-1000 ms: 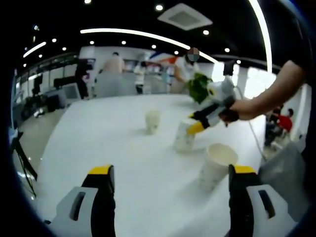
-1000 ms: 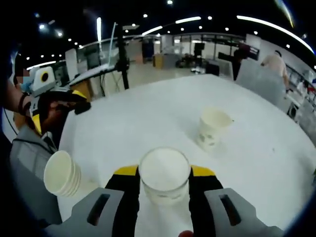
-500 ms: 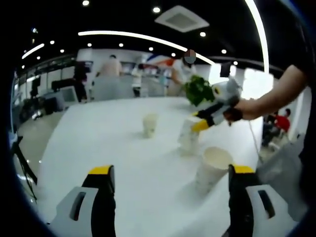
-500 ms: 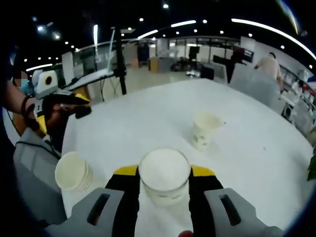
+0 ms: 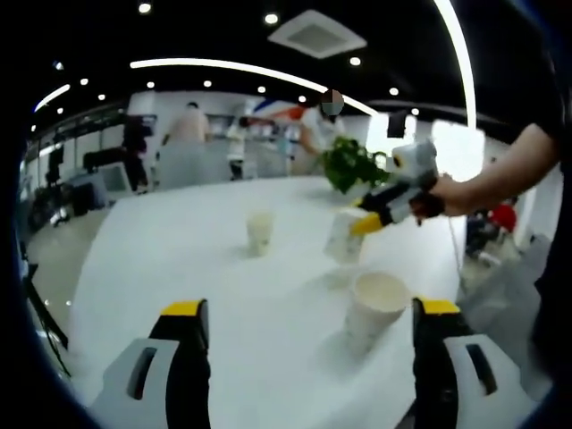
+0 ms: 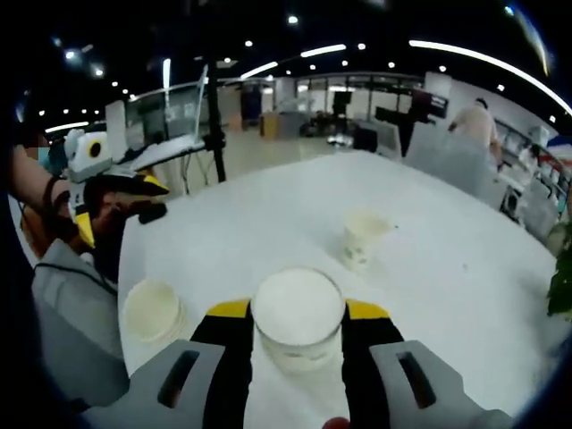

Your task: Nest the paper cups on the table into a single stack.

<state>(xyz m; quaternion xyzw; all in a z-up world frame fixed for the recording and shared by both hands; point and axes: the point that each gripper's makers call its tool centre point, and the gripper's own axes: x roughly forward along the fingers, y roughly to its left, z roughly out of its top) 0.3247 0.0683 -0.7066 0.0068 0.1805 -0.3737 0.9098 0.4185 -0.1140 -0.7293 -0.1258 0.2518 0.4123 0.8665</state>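
In the right gripper view my right gripper [image 6: 298,311] is shut on a white paper cup [image 6: 298,344], seen from its open top. To the lower left a nested stack of cups [image 6: 154,310] stands near the table edge. A lone cup [image 6: 362,237] stands farther out. My left gripper [image 6: 112,192] hovers off the table at the left. In the left gripper view my left gripper [image 5: 310,308] is open and holds nothing. The stack [image 5: 371,308] stands just inside its right jaw. Beyond it my right gripper [image 5: 386,207] holds its cup [image 5: 344,237] tilted above the table, and the lone cup [image 5: 259,231] sits farther left.
The round white table [image 6: 447,304] spreads wide around the cups. A green plant [image 5: 353,163] stands at its far side behind the held cup. Grey chairs and several people are beyond the table edge. A sleeve and hand [image 5: 487,183] reach in from the right.
My right gripper has carried its cup up off the table and closer to the stack, which now sits nearer the centre of the right gripper view. My left gripper stays open.
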